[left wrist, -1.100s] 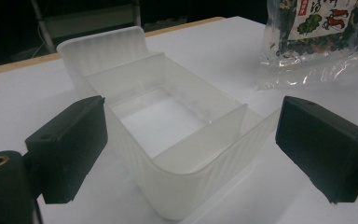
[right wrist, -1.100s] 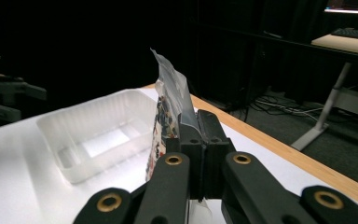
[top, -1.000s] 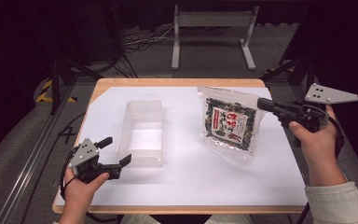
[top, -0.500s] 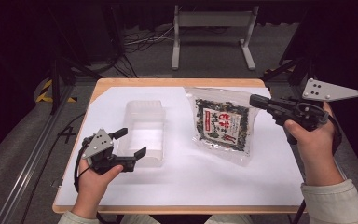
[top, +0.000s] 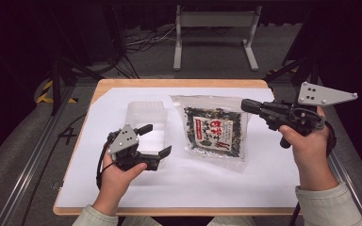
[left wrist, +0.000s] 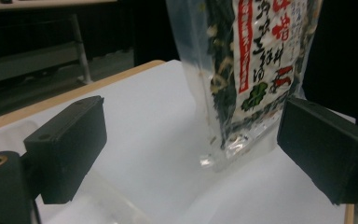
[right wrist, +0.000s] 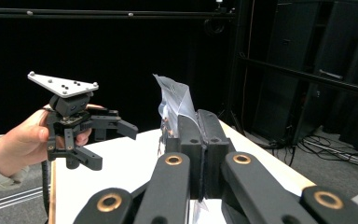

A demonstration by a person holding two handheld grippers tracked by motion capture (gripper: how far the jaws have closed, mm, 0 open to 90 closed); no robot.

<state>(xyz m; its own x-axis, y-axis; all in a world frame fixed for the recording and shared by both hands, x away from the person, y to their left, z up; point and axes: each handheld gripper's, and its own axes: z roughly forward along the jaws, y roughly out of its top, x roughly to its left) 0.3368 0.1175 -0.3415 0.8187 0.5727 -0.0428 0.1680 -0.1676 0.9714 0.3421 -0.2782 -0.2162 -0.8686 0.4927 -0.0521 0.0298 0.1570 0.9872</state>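
Overhead, I saw white paper (top: 207, 183) covering the wooden table (top: 179, 83), dark room behind. My right gripper (top: 248, 105) pinched the seaweed bag (top: 213, 130); my left gripper (top: 154, 140) gaped beside a clear container (top: 146, 113).

Dark greens on white, framed in black

The clear bag (top: 214, 132) shows dark green contents under a white label with red and black lettering; the surface (top: 264, 179) is white with a pale wood edge; both hand-held grippers are black, topped by grey plates; the tub (top: 146, 113) is translucent.
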